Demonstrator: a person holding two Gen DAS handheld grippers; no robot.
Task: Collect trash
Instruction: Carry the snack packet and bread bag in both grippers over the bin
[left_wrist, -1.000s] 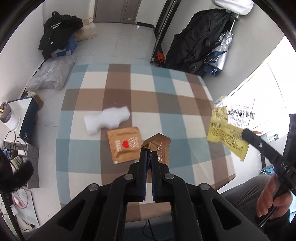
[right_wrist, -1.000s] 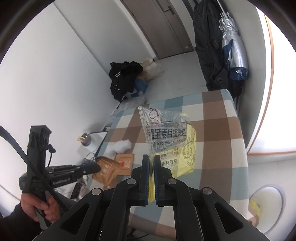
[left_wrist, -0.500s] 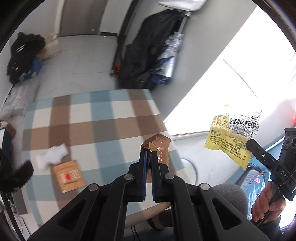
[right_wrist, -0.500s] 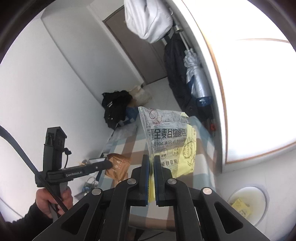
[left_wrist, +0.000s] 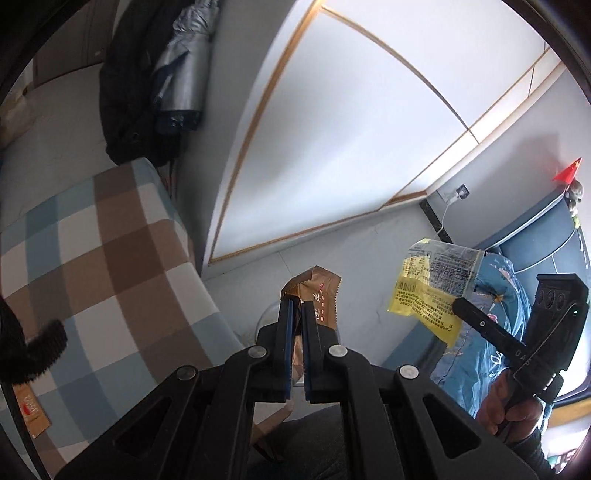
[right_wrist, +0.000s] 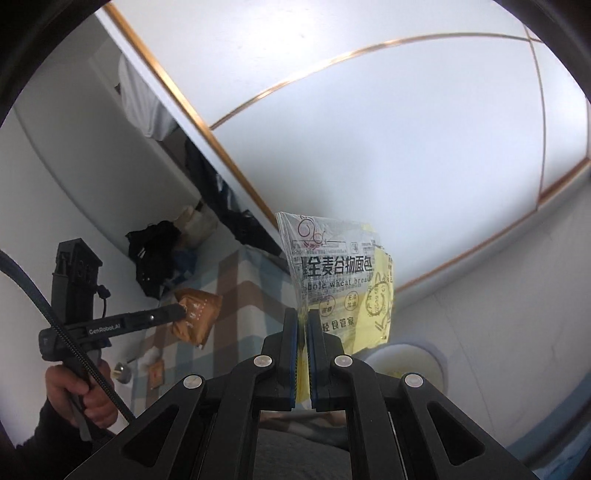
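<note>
Between the blue pads of the left tool (left_wrist: 294, 308) sits a crinkled brown snack wrapper (left_wrist: 316, 295), pinched near its lower edge so that its serrated top stands up above the fingertips. Held this way, the wrapper hangs clear of the worktop (left_wrist: 103, 266), whose blue, brown and white checked cloth fills the left of that view. Another flat brown packet (left_wrist: 31, 410) with a red mark lies on the cloth at the lower left edge.

Off to the right in the left wrist view, the right tool (left_wrist: 458, 304) is seen from the side, gripped by a hand (left_wrist: 506, 410); it clamps a yellow and clear bread bag (left_wrist: 432, 288) by one corner. From the right wrist view the same bag (right_wrist: 340, 284) stands upright out of the pressed-together pads, printed with "whole wheat bread" and black Chinese characters, its lower half yellow and its top clear.

Low at the right of that view, a round white bin (right_wrist: 406, 363) with something yellow inside stands on the pale floor, partly hidden behind the tool's body. To the left there, the left tool (right_wrist: 181, 314) shows in profile with the brown wrapper (right_wrist: 197, 314) at its tip, held over the near end of the checked worktop (right_wrist: 243, 291). Dark clothing (left_wrist: 129, 92) and a silver folded umbrella (left_wrist: 184, 70) hang beyond the worktop.
</note>
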